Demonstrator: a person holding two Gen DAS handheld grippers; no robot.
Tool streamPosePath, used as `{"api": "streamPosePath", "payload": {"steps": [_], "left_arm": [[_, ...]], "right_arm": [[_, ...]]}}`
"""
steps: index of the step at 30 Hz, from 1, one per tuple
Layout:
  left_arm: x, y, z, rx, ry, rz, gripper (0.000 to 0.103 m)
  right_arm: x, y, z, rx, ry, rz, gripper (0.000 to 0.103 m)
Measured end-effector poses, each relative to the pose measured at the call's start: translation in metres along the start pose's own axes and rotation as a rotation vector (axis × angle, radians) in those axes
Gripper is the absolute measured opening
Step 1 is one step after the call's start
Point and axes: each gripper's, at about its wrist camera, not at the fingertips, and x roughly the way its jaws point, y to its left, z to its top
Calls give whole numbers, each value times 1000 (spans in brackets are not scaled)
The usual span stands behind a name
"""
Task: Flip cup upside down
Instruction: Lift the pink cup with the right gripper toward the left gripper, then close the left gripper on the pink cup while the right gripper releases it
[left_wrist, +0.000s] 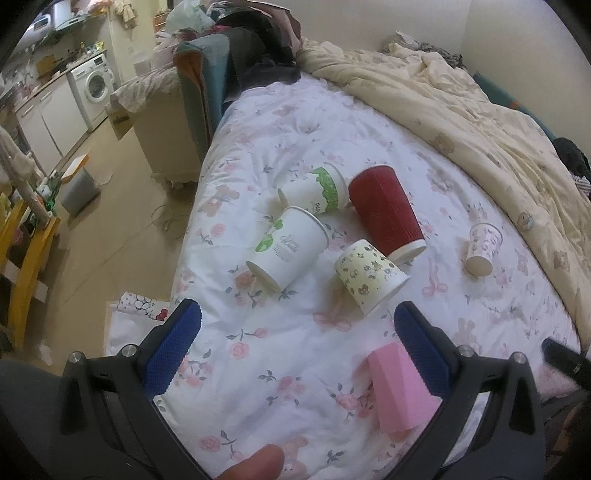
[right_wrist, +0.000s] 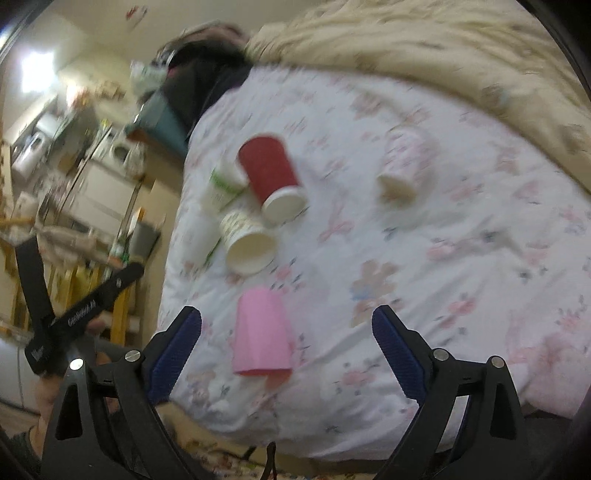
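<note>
Several paper cups lie on their sides on the flowered bed sheet (left_wrist: 288, 354). A pink cup (left_wrist: 400, 387) lies nearest, just inside the right finger of my open left gripper (left_wrist: 297, 332). In the right wrist view the pink cup (right_wrist: 261, 332) lies between the fingers of my open right gripper (right_wrist: 287, 332), closer to the left finger. Further off lie a bear-print cup (left_wrist: 369, 275), a red ribbed cup (left_wrist: 386, 216), two white cups with green print (left_wrist: 290, 245) (left_wrist: 319, 188) and a small pink-patterned cup (left_wrist: 484, 249). Both grippers hold nothing.
A cream duvet (left_wrist: 461, 103) is bunched along the bed's far and right side. The bed's left edge drops to a wooden floor (left_wrist: 110, 229) with a grey bin (left_wrist: 79, 188), yellow furniture (left_wrist: 29, 258) and kitchen units. The left gripper's black frame (right_wrist: 74, 314) shows at left in the right wrist view.
</note>
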Motion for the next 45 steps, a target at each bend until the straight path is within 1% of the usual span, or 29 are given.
{"api": "streamPosePath", "payload": {"steps": [2, 4, 7, 8, 10, 12, 14, 16, 18, 21, 22, 23, 27, 30, 31, 33, 36, 38, 41, 45], "left_arm": [[0, -4, -2, 10, 5, -6, 103], [1, -9, -3, 22, 8, -16, 103], [3, -13, -5, 34, 14, -36, 103], [5, -13, -6, 32, 20, -40, 103], [11, -13, -9, 28, 42, -22, 103], [17, -14, -11, 29, 81, -29, 103], [18, -19, -9, 31, 104, -53, 102], [14, -26, -5, 18, 107, -98, 102], [14, -34, -1, 7, 119, -102, 102], [30, -52, 0, -10, 249, -156, 102], [38, -58, -2, -18, 297, -164, 99], [45, -63, -5, -25, 337, -164, 99], [71, -75, -22, -52, 449, -135, 96], [96, -77, -35, -102, 555, -131, 94], [101, -76, -38, -114, 571, -123, 91], [109, -76, -43, -138, 599, -122, 89], [116, -78, -45, -136, 606, -120, 88], [121, -79, -46, -138, 615, -124, 85], [128, -81, -48, -136, 639, -117, 79], [136, -84, -50, -122, 671, -114, 68]], "right_arm": [[-10, -1, -2, -31, -83, -76, 96], [-15, -4, -3, -53, -130, -124, 96], [-17, -7, -5, -64, -165, -171, 96], [-18, -8, -5, -67, -169, -185, 96], [-19, -13, -4, -63, -173, -200, 96], [-26, -23, -6, -27, -182, -198, 96], [-28, -31, -5, 13, -185, -204, 96], [-25, -36, -5, 21, -167, -249, 96], [-21, -41, -4, 33, -149, -288, 96], [-20, -47, -2, 59, -145, -265, 96], [-20, -47, -1, 61, -149, -266, 96], [-20, -48, 0, 63, -151, -269, 96], [-19, -49, 5, 77, -150, -264, 96], [-18, -51, 7, 87, -144, -277, 96], [-18, -53, 7, 95, -146, -280, 96], [-17, -56, 7, 109, -141, -273, 96], [-13, -61, 7, 120, -121, -278, 96], [-10, -61, 7, 123, -113, -277, 96], [-9, -59, 8, 118, -114, -283, 96], [-5, -56, 8, 102, -108, -300, 96]]}}
